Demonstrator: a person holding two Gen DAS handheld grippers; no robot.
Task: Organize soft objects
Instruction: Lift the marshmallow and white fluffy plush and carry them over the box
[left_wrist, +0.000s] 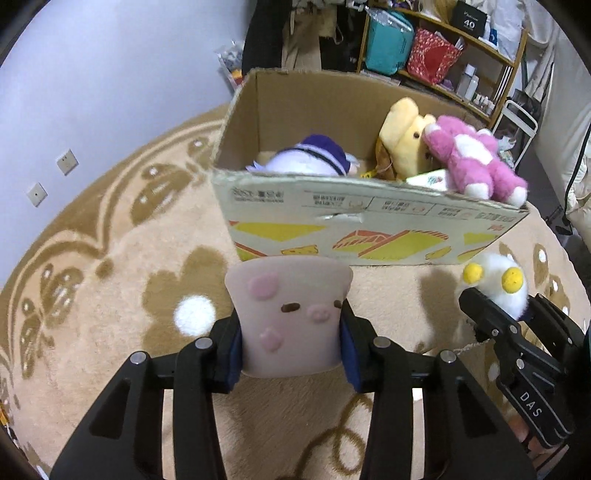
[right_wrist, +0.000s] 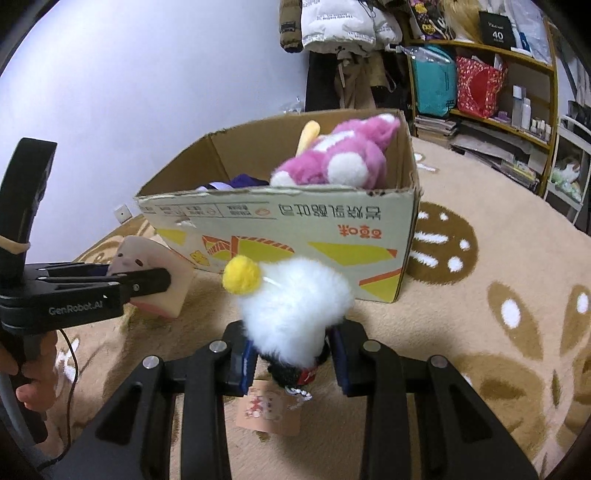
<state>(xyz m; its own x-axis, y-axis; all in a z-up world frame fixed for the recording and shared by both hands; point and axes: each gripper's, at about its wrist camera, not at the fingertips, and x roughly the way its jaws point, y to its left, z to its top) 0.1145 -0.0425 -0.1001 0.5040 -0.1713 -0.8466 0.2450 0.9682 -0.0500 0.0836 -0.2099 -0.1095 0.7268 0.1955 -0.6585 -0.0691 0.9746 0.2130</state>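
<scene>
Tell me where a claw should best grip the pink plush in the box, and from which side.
Grip the pink plush across its body from above. It lies on top of the pile in the cardboard box, draped over the near rim with its legs hanging outward. The yellow plush presses against its far side, so the top is the free approach.

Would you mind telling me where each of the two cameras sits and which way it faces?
Left wrist: on the left gripper, looking forward at the cardboard box; its own fingers clamp the pink squishy toy, and the right gripper shows at right.
Right wrist: on the right gripper, facing the box; it clamps the white fluffy toy; the left gripper and a hand show at left.
Shared: box, both held toys, pink plush, carpet.
</scene>
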